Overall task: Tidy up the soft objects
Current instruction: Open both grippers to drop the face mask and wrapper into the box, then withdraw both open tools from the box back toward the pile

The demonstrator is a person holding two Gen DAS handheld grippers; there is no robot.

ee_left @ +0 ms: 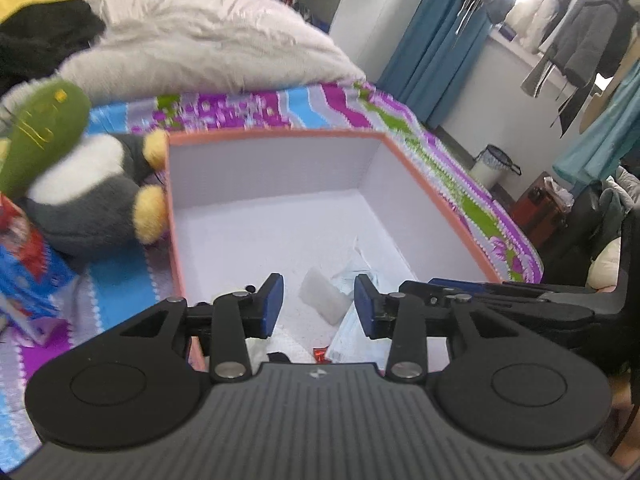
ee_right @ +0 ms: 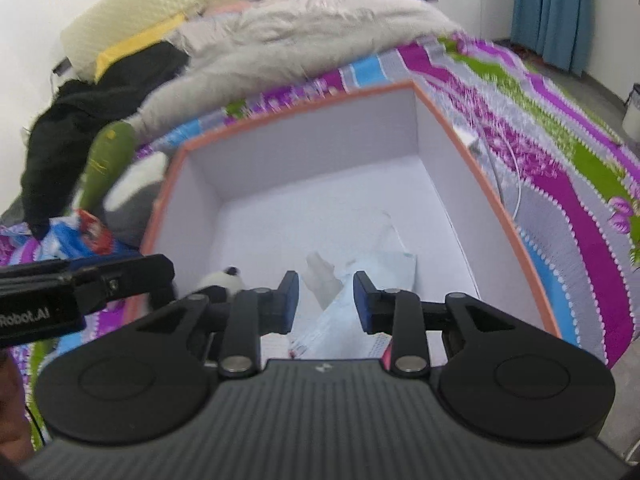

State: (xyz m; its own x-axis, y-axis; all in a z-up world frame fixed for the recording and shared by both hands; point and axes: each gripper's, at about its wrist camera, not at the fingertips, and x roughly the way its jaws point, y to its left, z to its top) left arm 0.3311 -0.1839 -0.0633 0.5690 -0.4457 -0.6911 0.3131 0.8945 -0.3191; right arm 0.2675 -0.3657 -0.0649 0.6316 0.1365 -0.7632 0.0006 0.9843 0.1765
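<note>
An open box with an orange rim point(ee_left: 276, 134) and white inside stands on the bed; it also shows in the right wrist view point(ee_right: 304, 106). In it lie a clear plastic packet point(ee_left: 324, 296) and a pale blue bag point(ee_right: 380, 268). A small panda plush point(ee_right: 222, 280) lies at the box's near left. A grey-and-white penguin plush point(ee_left: 92, 192) and a green plush point(ee_left: 44, 128) lie left of the box. My left gripper point(ee_left: 319, 306) is open and empty over the box's near edge. My right gripper point(ee_right: 326, 300) is open and empty over the box.
A fluffy white blanket point(ee_left: 208, 44) and black clothing point(ee_right: 80, 108) lie at the bed's far end. A blue-and-red packet point(ee_left: 28, 272) lies left of the box. A white cable point(ee_right: 516, 184) lies right of it. Coats hang by the window point(ee_left: 580, 28).
</note>
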